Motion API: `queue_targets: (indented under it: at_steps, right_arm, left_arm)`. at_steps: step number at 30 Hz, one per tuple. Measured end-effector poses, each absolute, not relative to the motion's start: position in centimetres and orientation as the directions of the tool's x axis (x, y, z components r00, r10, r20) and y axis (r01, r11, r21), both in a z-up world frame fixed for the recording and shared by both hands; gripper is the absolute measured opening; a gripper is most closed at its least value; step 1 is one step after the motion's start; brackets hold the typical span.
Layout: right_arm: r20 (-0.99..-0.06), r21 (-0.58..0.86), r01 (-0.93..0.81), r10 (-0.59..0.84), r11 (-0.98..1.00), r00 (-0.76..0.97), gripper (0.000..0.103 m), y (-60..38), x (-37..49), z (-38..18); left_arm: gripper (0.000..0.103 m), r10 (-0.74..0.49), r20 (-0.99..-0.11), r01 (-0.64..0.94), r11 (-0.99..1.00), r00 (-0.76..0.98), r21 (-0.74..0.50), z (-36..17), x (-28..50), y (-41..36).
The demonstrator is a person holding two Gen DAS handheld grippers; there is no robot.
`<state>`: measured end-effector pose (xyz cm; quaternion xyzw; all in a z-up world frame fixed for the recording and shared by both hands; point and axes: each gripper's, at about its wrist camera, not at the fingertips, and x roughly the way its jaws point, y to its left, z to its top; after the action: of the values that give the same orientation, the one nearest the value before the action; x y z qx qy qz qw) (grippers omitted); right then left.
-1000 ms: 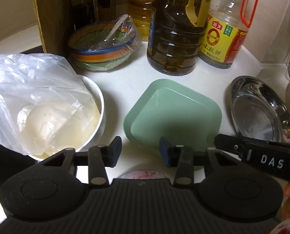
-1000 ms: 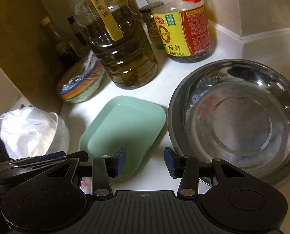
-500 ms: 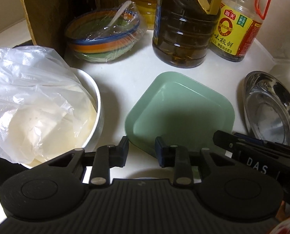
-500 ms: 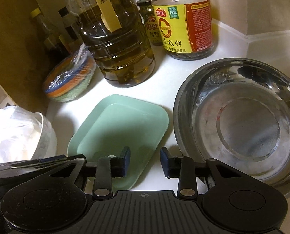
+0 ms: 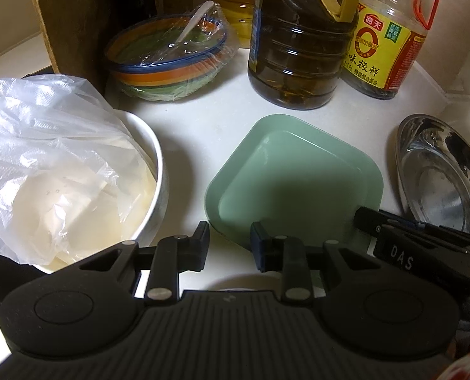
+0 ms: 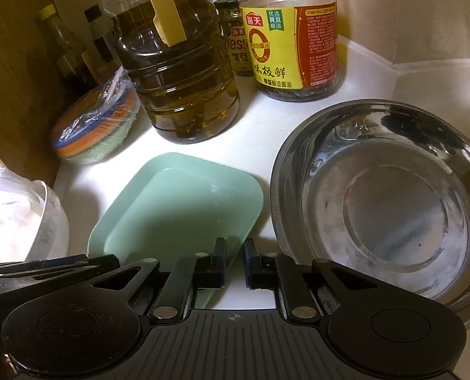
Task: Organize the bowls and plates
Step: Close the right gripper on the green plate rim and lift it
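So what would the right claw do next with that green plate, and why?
Probably ease forward and close on the near right edge of the green plate. The right claw sits low at that rim with a narrow gap between its fingers, one finger over the plate, and nothing held. The plate lies flat on the counter beside the steel bowl, so gripping its rim looks like the way to lift it.

Home kitchen: oil jug point(image 5: 301, 41), soy sauce bottle point(image 6: 290, 31), counter point(image 5: 197, 126).

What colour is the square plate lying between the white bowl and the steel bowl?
The square plate is pale green, plain, without pattern. The left wrist view shows it best.
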<state>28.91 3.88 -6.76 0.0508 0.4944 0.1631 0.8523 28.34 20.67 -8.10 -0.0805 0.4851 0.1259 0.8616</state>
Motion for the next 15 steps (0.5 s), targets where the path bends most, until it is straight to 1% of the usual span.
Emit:
queue_targets:
  at_steps: [7,11,15]
  right_arm:
    - [-0.817,0.244,-0.215,0.32,0.945,0.48,0.009,3.83,28.69,-6.81]
    - [-0.815,0.248,-0.227,0.33,0.942,0.476,0.009,3.84,28.84,-6.8]
    - [-0.815,0.252,-0.252,0.345,0.935,0.466,0.009,3.78,28.95,-6.8]
  left_arm:
    - [0.028,0.156,-0.855,-0.304,0.953,0.494,-0.002,-8.14,28.09,20.57]
    - [0.028,0.145,-0.864,-0.319,0.948,0.483,-0.019,-8.57,28.25,20.39]
    - [0.025,0.161,-0.862,-0.344,0.939,0.481,-0.017,-8.6,28.22,20.25]
